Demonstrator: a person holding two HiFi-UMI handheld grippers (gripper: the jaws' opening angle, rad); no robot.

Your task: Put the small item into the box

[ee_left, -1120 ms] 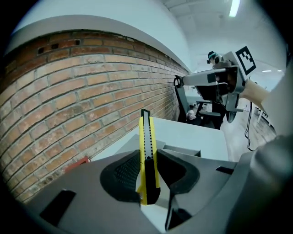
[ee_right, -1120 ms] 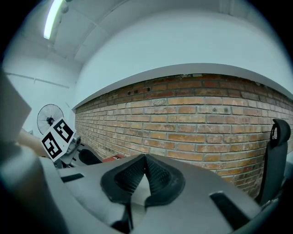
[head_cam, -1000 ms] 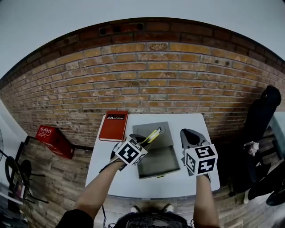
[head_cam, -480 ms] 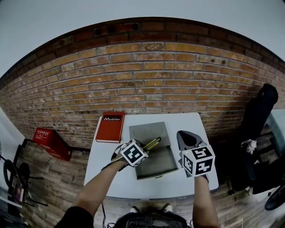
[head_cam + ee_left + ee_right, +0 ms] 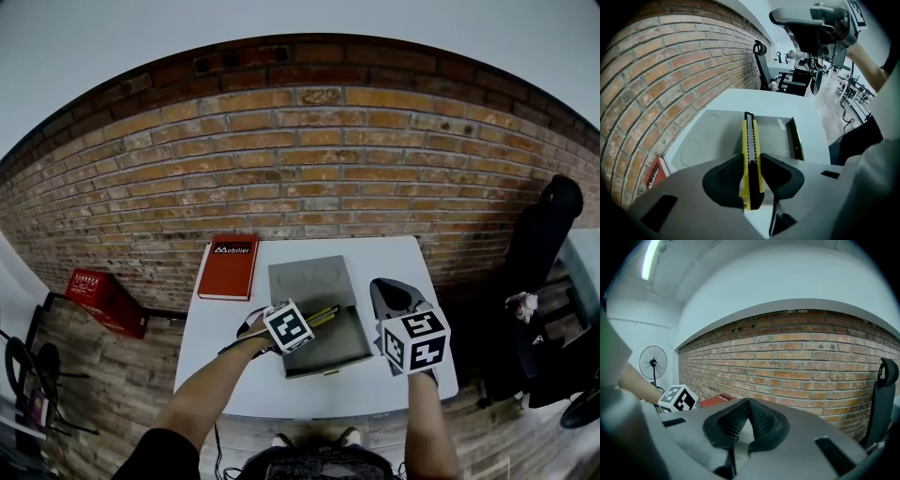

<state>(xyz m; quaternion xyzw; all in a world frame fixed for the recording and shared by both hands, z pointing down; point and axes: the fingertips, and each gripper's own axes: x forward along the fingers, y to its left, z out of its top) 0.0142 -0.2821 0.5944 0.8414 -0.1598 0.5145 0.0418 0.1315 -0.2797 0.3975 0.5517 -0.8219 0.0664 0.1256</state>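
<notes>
My left gripper (image 5: 751, 158) has its two black ribbed pads pinched on the rear half of the utility knife (image 5: 750, 136), one pad on each flat side, with the front half sticking out ahead over the box (image 5: 785, 140). The knife is a slim yellow plastic body with a dark slider track and a row of notches down its spine. I judge it light and rigid, so it should not flex in the grip, but its smooth plastic sides could slip or pivot if I loosened a little. The flat sides near the middle are the right place to hold it, well away from the blade end.

The knife's nose hangs over the open tray, near the edge where the lid (image 5: 701, 143) lies flat. I cannot tell whether it touches the tray floor. The box looks like matte grey card or thin plastic, shallow with low straight walls, and the lid has two faint pressed circles.

My right gripper (image 5: 748, 402) has its pads pressed together on nothing and points at the brick wall (image 5: 811, 357), off to the side of the box.

Further out are the smooth white table (image 5: 216, 375) and a red hardback book (image 5: 228, 266) lying beside the lid
</notes>
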